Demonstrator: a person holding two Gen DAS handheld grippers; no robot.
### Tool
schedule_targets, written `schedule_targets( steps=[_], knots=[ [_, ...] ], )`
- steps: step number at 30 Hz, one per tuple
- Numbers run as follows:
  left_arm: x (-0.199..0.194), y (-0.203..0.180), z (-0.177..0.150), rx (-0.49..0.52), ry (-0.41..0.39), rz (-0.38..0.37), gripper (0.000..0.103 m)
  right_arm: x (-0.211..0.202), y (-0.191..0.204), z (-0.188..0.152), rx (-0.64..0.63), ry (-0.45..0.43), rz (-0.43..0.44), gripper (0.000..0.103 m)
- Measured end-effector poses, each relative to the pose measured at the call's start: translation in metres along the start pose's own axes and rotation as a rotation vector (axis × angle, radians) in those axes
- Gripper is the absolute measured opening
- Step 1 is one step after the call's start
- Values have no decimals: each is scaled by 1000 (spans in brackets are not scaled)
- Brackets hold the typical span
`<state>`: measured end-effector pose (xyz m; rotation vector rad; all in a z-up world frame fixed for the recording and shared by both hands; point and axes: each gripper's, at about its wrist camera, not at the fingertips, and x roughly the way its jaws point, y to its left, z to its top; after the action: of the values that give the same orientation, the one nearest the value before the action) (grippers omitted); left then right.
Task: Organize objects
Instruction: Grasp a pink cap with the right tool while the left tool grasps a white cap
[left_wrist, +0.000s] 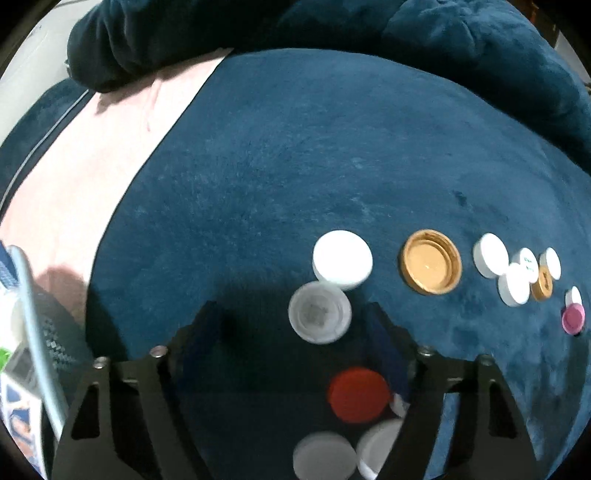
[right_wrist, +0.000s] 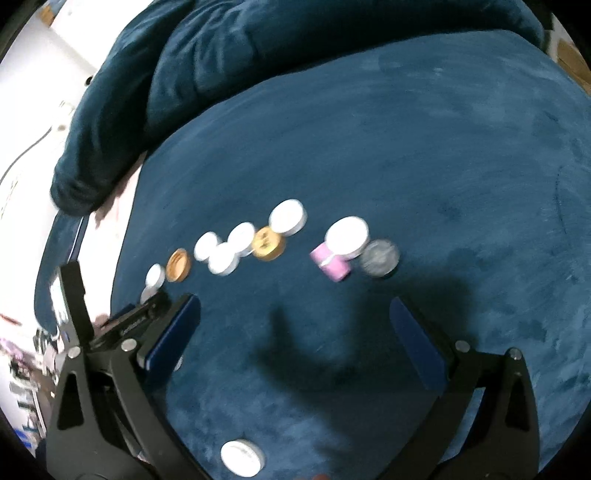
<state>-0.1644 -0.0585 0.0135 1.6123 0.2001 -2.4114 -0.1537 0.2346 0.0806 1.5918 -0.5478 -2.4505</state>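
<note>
Bottle caps strewn in a loose line on a dark blue plush blanket (left_wrist: 295, 166), likely on a bed or sofa. No desk in view.

Left gripper (left_wrist: 295, 328): fingers spread wide, holding nothing. A translucent grey cap (left_wrist: 319, 312) lies open side up between the finger tips, touching a white cap (left_wrist: 342, 264) at its 1 o'clock. Gold cap (left_wrist: 431, 261), open side up, sits at 3 o'clock of the white one, apart from it. A cluster of small white caps (left_wrist: 511, 273) is further toward 3 o'clock, with a pink cap (left_wrist: 573, 317) at its far end. Red cap (left_wrist: 358, 395) lies low between the fingers, toward 6 o'clock.

Right gripper (right_wrist: 295, 317): fingers wide, empty, above bare blanket. A pink cap on its side (right_wrist: 330, 264) sits at 12 o'clock, touching a white cap (right_wrist: 348, 235), with a grey cap (right_wrist: 379, 257) just beside them.

Handling, as a judgement: caps are light, stiff plastic with smooth, probably slippery rims. Grip across the diameter on the side wall. The soft pile gives, so the fingers can press in beside a rim. Touching caps may get nudged. The pink one on its side could roll.
</note>
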Motion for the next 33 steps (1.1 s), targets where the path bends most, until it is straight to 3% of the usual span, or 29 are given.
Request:
schedule_targets(
  steps=[1,3,4,8,10,12,20,24,29,33],
  knots=[
    [0,1,0,-4,-5,-7,52,0,-5,3,15,-7,-7,103],
    [-3,-2,-1,13,-19,-16,45,-1,-14,10,48,-23,-17,103],
    [-6,-4,-2,31,-26,-22,31,-1,-17,14,60,-29,-20,103],
    [-18,-2,-5,32,-42,-56,31,4,-23,30,61,-61,-72,103],
    [-25,-1,-8,32,-36,-76,31,12,-22,32,41,-45,-117,103],
    [-33,-4,-13,46,-32,-87,31,19,-19,31,42,-27,-108,103],
    [-46,3,-22,99,-37,-108,31,39,18,22,-63,26,56,103],
    [-49,9,-21,95,-36,-115,31,40,23,14,-53,74,236,103],
    [-55,9,-25,88,-39,-127,31,23,16,18,-36,-10,172,103],
    [-63,11,-28,86,-48,-143,31,39,20,9,-50,39,58,102]
  ],
)
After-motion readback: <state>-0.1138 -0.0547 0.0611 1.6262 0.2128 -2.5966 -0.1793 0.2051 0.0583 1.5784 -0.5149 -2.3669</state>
